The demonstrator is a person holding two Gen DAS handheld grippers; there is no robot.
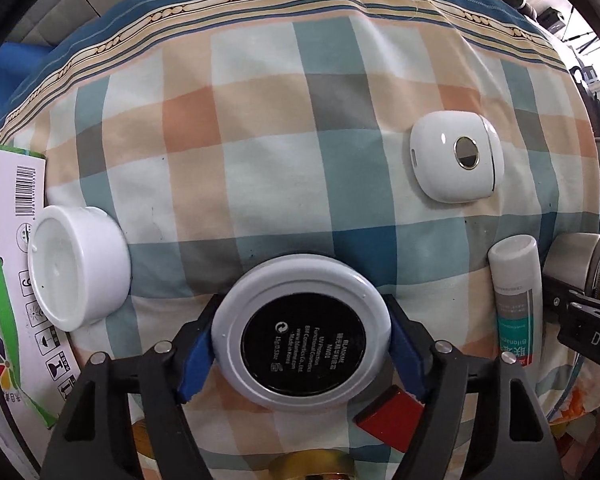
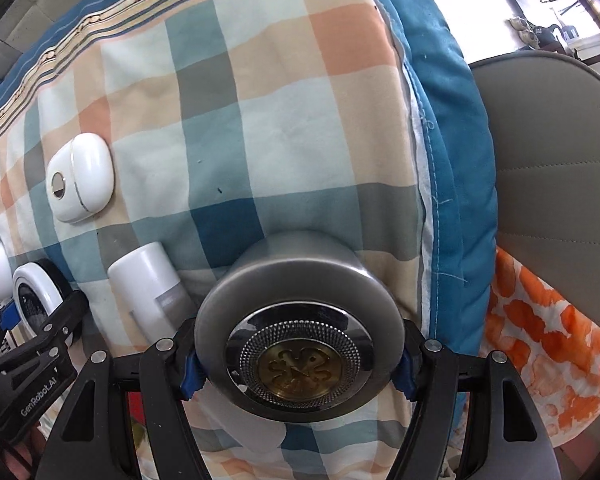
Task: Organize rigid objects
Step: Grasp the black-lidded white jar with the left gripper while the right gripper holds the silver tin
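On the checked quilt [image 1: 300,128], left gripper [image 1: 302,334] clamps a white compact [image 1: 305,330] and right gripper [image 2: 298,358] a grey jar [image 2: 300,320], flanking a white tube [image 1: 516,292]; apparently mid-placement, next likely releasing both gently.

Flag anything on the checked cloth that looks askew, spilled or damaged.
Nothing spilled or broken. The white compact between the left tool's pads lies label side up, apparently upside down, and the tube lies flat beside the grey jar.
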